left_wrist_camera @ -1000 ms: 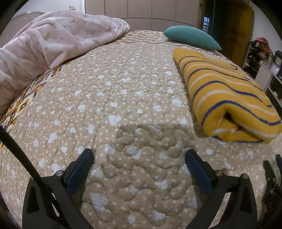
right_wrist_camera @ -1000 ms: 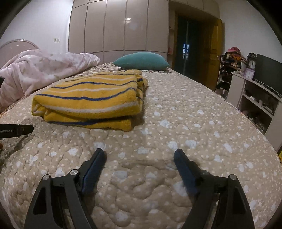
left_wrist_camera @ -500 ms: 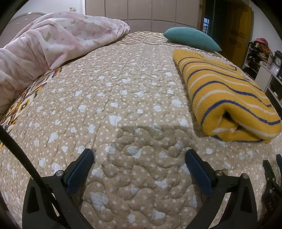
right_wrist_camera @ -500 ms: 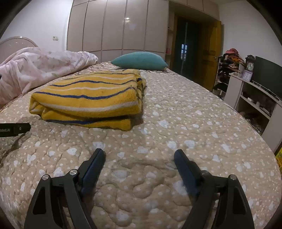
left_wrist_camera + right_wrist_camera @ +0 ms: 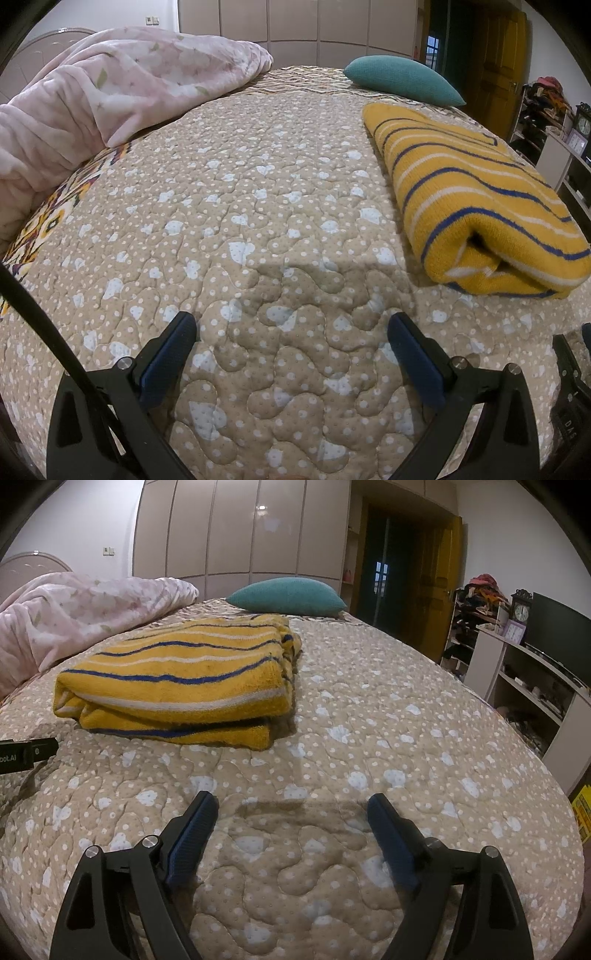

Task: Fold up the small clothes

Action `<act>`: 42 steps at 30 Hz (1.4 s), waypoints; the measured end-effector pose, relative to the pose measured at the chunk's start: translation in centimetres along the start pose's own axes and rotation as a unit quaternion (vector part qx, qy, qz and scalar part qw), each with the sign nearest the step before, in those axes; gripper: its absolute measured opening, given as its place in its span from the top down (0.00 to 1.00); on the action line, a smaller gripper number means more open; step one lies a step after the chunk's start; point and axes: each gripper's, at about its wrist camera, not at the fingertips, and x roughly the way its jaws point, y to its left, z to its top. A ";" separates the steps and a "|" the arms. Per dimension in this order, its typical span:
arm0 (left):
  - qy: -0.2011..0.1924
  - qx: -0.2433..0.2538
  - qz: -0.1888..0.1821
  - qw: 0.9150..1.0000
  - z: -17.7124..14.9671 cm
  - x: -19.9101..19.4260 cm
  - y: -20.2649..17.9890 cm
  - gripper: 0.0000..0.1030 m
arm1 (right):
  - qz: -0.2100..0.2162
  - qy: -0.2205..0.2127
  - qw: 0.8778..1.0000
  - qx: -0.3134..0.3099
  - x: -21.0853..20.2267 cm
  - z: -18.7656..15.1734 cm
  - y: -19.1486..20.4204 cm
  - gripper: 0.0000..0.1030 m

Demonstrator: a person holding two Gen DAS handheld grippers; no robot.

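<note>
A yellow garment with blue and white stripes [image 5: 476,199] lies folded in a thick stack on the beige quilted bed. In the right wrist view it [image 5: 177,679] sits ahead and to the left. My left gripper [image 5: 291,325] is open and empty, low over the quilt, with the garment ahead to its right. My right gripper [image 5: 291,805] is open and empty, low over the quilt, short of the garment. Part of the left gripper [image 5: 27,753] shows at the left edge of the right wrist view.
A pink floral blanket [image 5: 110,96] is heaped along the bed's left side. A teal pillow [image 5: 402,79] lies at the far end. To the right of the bed stand a white shelf unit [image 5: 535,686], a TV and a clock [image 5: 521,609].
Both grippers have shifted only slightly; the right wrist view has tilted a little, so the garment sits slightly lower left. Both stay open and empty.
</note>
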 end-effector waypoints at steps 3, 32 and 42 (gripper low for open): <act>-0.001 0.000 0.001 1.000 0.0 -0.1 0.0 0.00 | 0.000 0.001 1.000 0.000 0.0 0.0 0.0 0.15; -0.002 0.000 0.002 1.000 -0.1 -0.1 0.0 0.00 | 0.000 0.002 1.000 0.001 0.0 0.1 -0.1 0.15; -0.004 -0.001 0.000 1.000 -0.1 -0.2 0.1 0.00 | -0.010 0.004 1.000 0.005 -0.1 -0.2 0.1 0.13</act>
